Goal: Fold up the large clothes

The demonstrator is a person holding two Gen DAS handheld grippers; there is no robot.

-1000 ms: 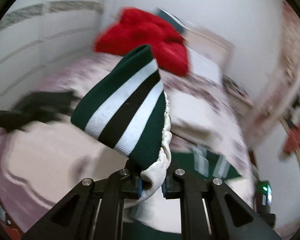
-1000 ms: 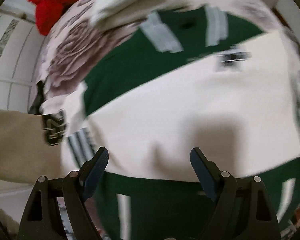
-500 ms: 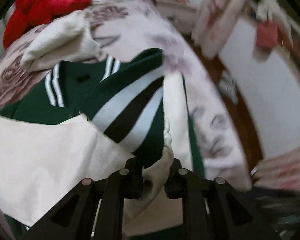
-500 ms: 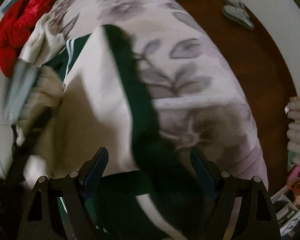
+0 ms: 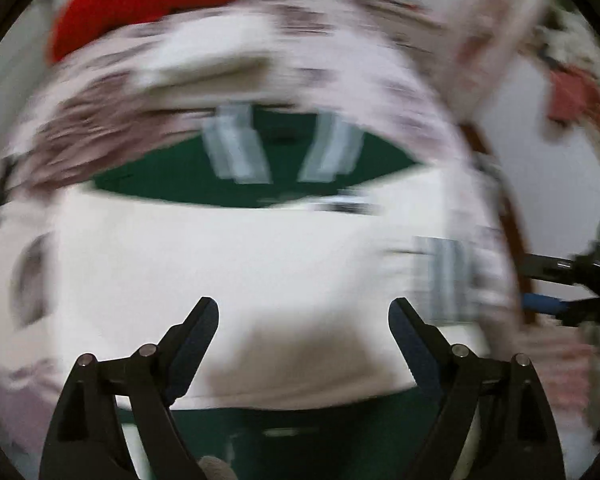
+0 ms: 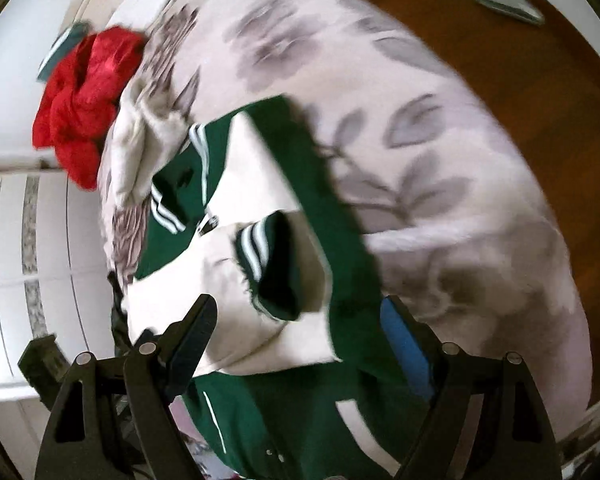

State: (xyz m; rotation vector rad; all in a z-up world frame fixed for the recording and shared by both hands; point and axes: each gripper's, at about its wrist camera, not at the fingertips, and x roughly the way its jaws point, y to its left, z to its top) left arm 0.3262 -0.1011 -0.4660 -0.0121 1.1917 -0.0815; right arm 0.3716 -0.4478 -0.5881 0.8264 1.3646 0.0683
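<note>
A bed (image 6: 440, 168) with a leaf-print cover is filling most of both views, with brown floor (image 6: 540, 80) showing past its far edge in the right wrist view. The jacket (image 6: 260, 184), green with cream sleeves, is lying spread on the cover near the middle of the bed; in the left wrist view it (image 5: 240, 264) is looking badly blurred, its green chest and striped collar sitting above a broad cream band. Both cream sleeves are lying folded across its front, and one striped cuff (image 6: 268, 264) is resting on top of them. A red garment (image 6: 84, 100) is sitting bunched at the head of the bed, beside a crumpled cream cloth (image 6: 140, 148) that is touching the jacket's collar. The left gripper (image 5: 303, 316) is hovering over the cream band with jaws wide apart, gripping nothing. The right gripper (image 6: 298, 312) is hanging above the jacket's lower part, its jaws likewise wide and empty.
</note>
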